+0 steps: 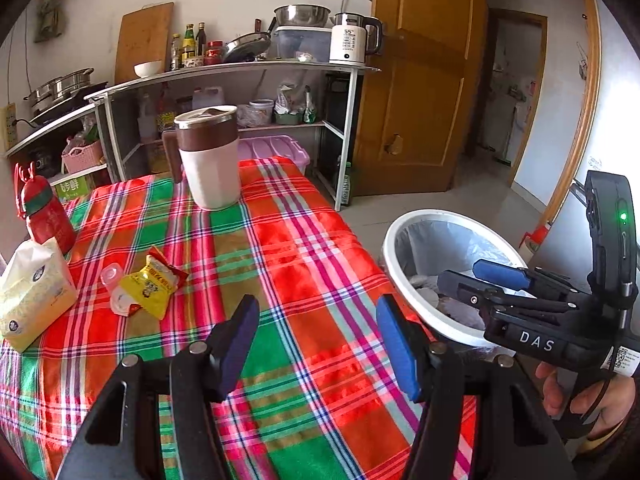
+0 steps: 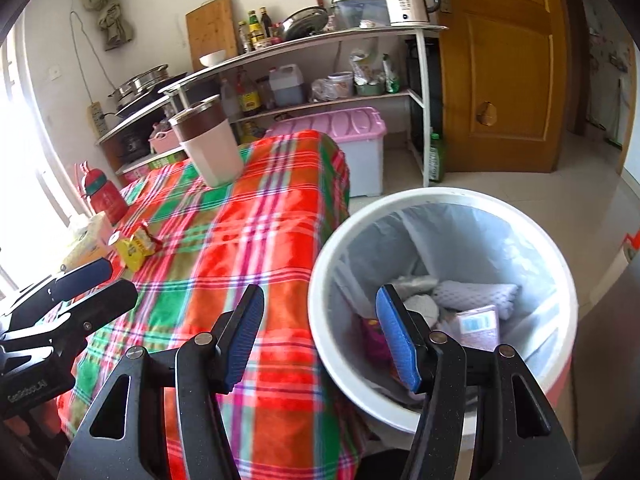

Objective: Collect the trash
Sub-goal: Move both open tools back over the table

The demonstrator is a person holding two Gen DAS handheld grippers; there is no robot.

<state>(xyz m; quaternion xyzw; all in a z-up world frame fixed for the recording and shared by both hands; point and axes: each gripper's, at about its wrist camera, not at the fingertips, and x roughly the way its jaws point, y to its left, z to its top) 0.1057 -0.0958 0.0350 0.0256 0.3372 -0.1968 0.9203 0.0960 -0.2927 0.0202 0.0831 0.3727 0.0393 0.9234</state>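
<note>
**Both grippers empty, one over the cloth, one at the bin**

Closest in, the left gripper hangs over the plaid-covered worktop, its blue-padded fingers standing about half apart with only tablecloth showing between them. Nothing held there. Off to its right the right gripper reaches in over the rim of the white trash bin, a hand wrapped around its grip.

Switch to the right wrist view and the right gripper's fingers are likewise parted and bare: the left pad sits over the edge of the cloth, the right pad over the mouth of the bin. Inside the lined bin lie crumpled tissue, a pale quilted cloth and a small pinkish pack.

A little farther, on the left part of the worktop, the trash waiting there: a yellow snack wrapper with a red torn end, touching a small clear plastic cup. Just beside them is a tissue pack, and behind that a red bottle.

At the far end of the cloth stands a tall white and brown lidded mug, upright. Beyond it, a metal shelf carries pans, bottles and a white kettle, next to a wooden door.
</note>
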